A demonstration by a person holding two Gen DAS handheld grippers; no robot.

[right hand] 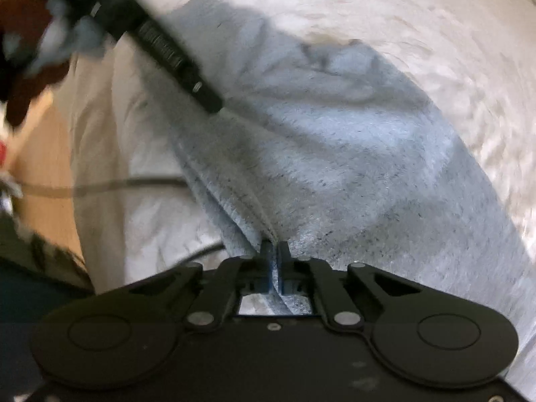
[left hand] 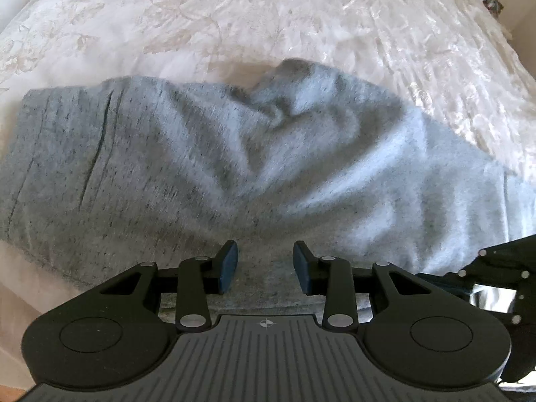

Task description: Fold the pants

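Grey heathered pants [left hand: 207,154] are seen spread across a white bedspread [left hand: 234,16] with a faint floral pattern, the cloth rumpled into soft ridges near its middle and lying flatter toward the left, where a dark seam line is visible. In the left wrist view, the left gripper [left hand: 265,265] is held just above the near edge of the pants with its jaws parted; nothing is caught between its blue pads [left hand: 229,265], and grey fabric is visible through the gap. At the right edge of that view, part of the right gripper [left hand: 492,278] is seen close beside the left one. In the right wrist view, the right gripper [right hand: 275,261] is seen closed on a pinched fold of the pants [right hand: 335,154], a thin strip of grey cloth being clamped between its blue pads [right hand: 266,264]. From that pinch the fabric is drawn up in tight pleats, and the rest of the garment is seen draped away over the bedspread [right hand: 435,33]. The left gripper [right hand: 160,43] is visible as a blurred black bar at the upper left, its tip reaching onto the pants. A strip of wooden floor [right hand: 43,154] is shown at the left, beside the bed's edge.
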